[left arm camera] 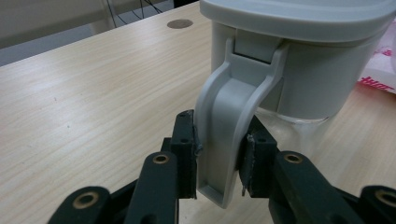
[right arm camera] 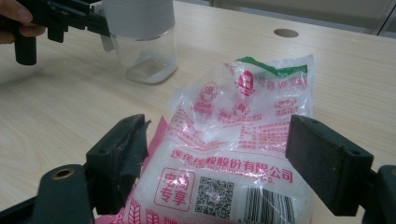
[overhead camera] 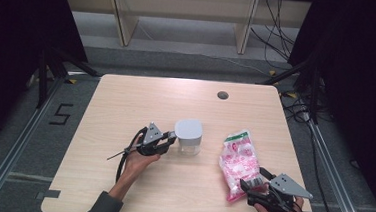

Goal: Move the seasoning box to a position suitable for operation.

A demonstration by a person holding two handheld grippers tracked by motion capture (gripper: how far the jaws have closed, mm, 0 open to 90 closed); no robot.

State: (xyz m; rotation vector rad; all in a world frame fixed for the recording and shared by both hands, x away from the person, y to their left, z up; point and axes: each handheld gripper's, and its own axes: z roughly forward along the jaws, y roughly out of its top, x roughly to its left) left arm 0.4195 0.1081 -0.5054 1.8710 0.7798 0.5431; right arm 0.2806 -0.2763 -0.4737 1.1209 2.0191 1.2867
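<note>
Gripping the grey plastic latch handle (left arm camera: 223, 140) of a clear round container with a grey lid (overhead camera: 188, 135), your left gripper (overhead camera: 169, 139) has its two black jaws pressed on either side of that handle, which hangs down the container's side between the pads. The container stands upright near the middle of the pale wooden table (overhead camera: 126, 101), directly in front of your left gripper's tips and touching them. Your right gripper (overhead camera: 250, 184) sits near the table's front right corner with its jaws spread wide, and the clear plastic bag of white granules with red and green printing (overhead camera: 240, 160) lies flat on the table between and just beyond them; from the right gripper view the pads stand clear of the bag (right arm camera: 233, 158) on both sides, not pressing it. The bag lies to the right of the container, apart from it, its green-edged end pointing away from you. A small round dark hole (overhead camera: 222, 95) sits in the tabletop near the far edge.
</note>
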